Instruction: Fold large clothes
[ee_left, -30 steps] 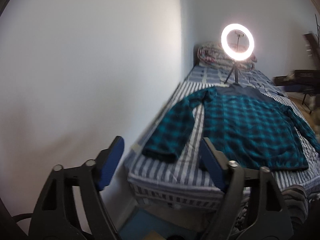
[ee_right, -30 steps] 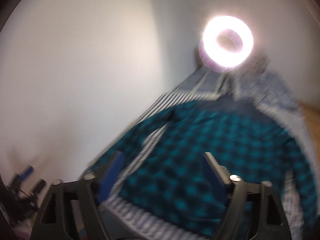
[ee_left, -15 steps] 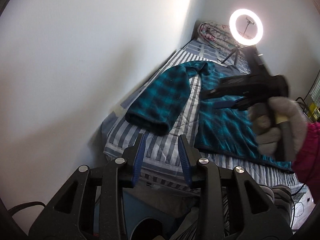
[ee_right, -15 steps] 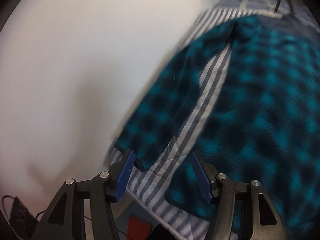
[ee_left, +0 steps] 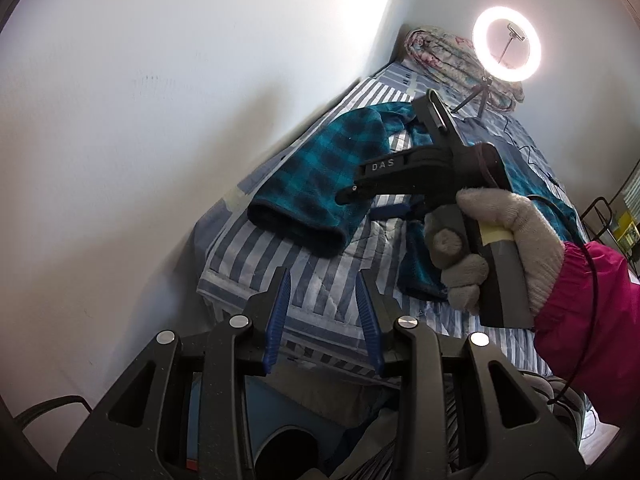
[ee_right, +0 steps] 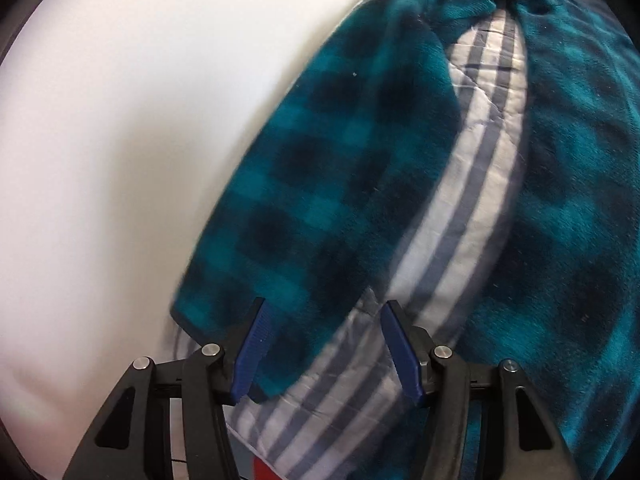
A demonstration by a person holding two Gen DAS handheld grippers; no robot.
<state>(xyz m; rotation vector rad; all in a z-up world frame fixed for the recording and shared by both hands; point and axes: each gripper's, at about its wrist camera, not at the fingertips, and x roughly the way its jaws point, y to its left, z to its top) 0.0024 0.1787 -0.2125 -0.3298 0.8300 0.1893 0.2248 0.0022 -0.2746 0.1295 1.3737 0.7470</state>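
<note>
Teal-and-black plaid fleece shirt (ee_left: 320,168) lies spread flat on the bed (ee_left: 280,264), which has a blue-and-white striped cover and runs along a white wall (ee_left: 160,120).

Left gripper (ee_left: 323,276): fingers partly open with a narrow gap, nothing between them. They hang over the near edge of the bed, short of the sleeve cuff (ee_left: 296,232), which lies ahead of the fingertips and slightly left, not touching.

Right gripper (ee_right: 326,306): fingers about half open and closing. The sleeve cuff (ee_right: 280,332) sits between them, mostly against the left finger (ee_right: 256,344); striped cover shows by the right finger (ee_right: 400,348). Pads not pressing the cloth, no grip. Shirt body lies right of the fingers.

In the left wrist view a grey-gloved hand (ee_left: 500,248) with a pink sleeve (ee_left: 592,312) holds the right gripper over the sleeve. Ring light (ee_left: 507,43) on a small tripod stands at the far end of the bed, in front of a rolled floral quilt (ee_left: 440,52).
</note>
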